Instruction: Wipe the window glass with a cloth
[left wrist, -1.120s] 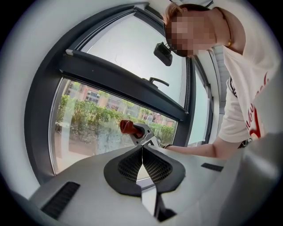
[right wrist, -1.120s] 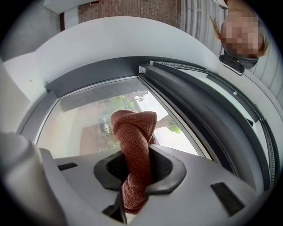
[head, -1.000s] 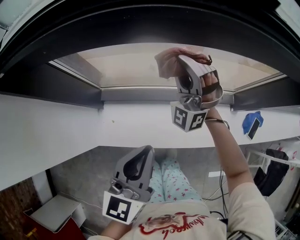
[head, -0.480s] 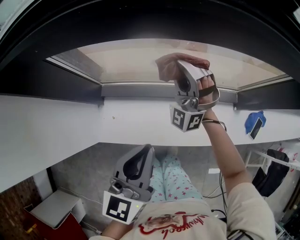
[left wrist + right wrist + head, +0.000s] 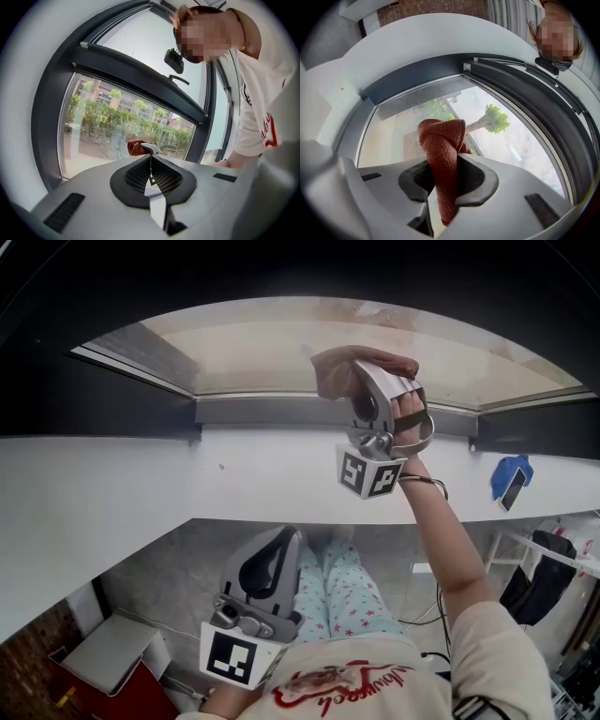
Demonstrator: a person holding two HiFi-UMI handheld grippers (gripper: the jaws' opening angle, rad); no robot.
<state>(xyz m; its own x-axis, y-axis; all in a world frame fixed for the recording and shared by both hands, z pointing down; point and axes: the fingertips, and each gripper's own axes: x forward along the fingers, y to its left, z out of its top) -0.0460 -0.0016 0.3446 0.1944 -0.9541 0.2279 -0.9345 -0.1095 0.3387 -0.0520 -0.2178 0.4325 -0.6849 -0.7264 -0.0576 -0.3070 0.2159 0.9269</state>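
Cloth up against the window glass, rust-red and bunched, low on the pane just above the grey frame. The right gripper has it, jaws clamped on the fabric. In the right gripper view the cloth stands up out of the right gripper, a tail hanging down between the jaws, the glass right behind. The person's right hand wraps the handle, arm stretched out over the white sill. The left gripper sits low, well apart from the window, near the person's body. In its own view the left gripper has its jaws closed together, nothing between them, and the cloth shows beyond as a small red lump on the glass.
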